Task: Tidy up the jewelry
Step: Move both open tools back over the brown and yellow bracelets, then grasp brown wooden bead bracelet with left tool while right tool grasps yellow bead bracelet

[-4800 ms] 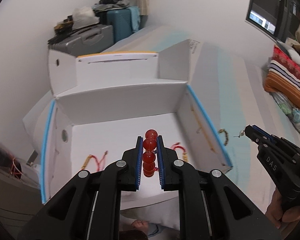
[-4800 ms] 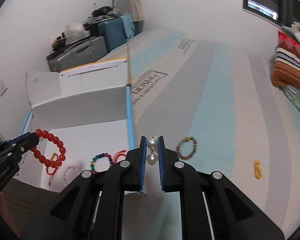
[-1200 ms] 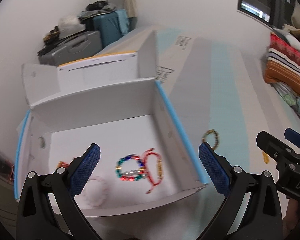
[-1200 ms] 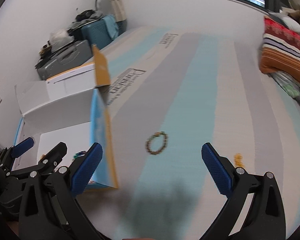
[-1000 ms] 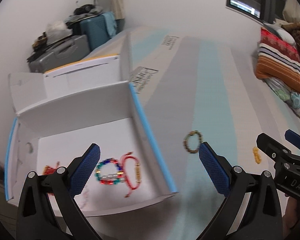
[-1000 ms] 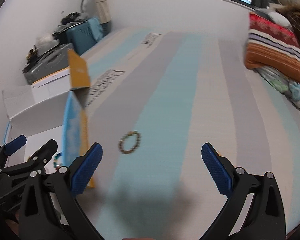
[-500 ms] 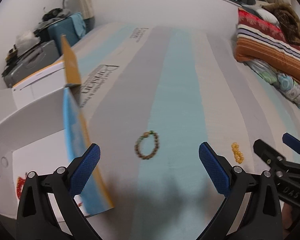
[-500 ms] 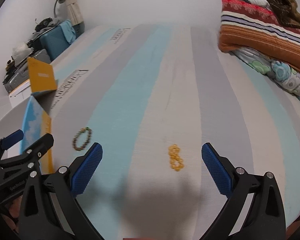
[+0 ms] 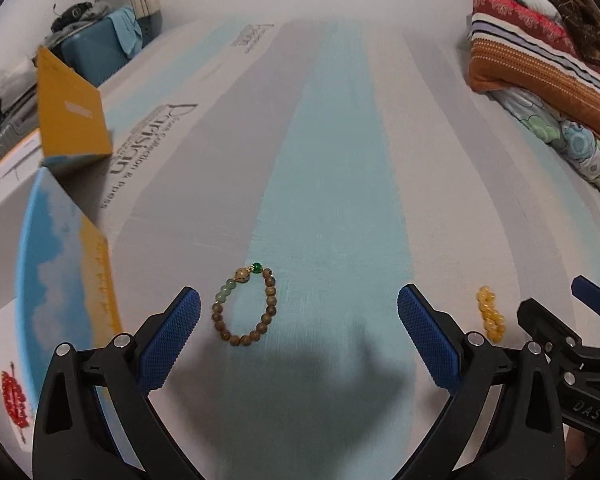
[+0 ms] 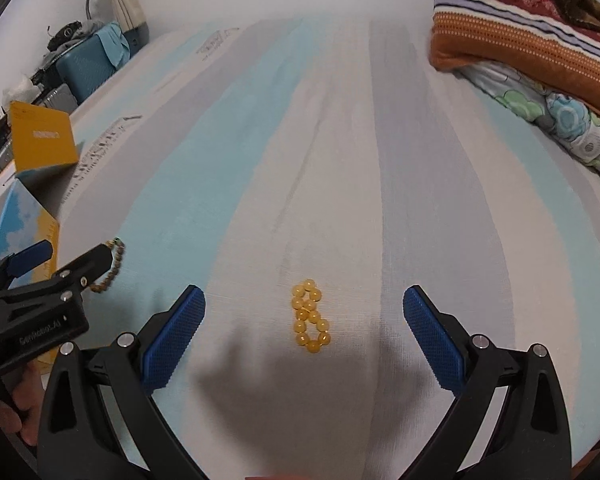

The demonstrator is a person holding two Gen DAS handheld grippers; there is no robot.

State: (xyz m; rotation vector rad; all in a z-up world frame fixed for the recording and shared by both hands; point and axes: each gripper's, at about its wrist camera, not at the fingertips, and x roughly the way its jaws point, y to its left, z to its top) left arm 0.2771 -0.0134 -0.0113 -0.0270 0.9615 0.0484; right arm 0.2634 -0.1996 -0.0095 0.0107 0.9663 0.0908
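Bed (image 9: 340,160): carries everything.
Box (image 9: 52,248): far left.
Wooden bracelet (image 9: 246,307): right of box, near.
Amber bracelet (image 10: 310,316): right of wooden bracelet, well apart.
Folded blankets (image 10: 540,40): far right, behind.

Striped blue-and-grey bed sheet (image 10: 340,168): broad bare run ahead of both grippers. Obstacles: open white cardboard box with blue-and-yellow flap (image 9: 64,264) at left edge; folded striped orange blanket (image 10: 532,44) at far right. Small bracelets lie flat, well apart.

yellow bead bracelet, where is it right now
The yellow bead bracelet lies twisted on the striped bedsheet, centred between the open right claw, right of the brown bead bracelet.
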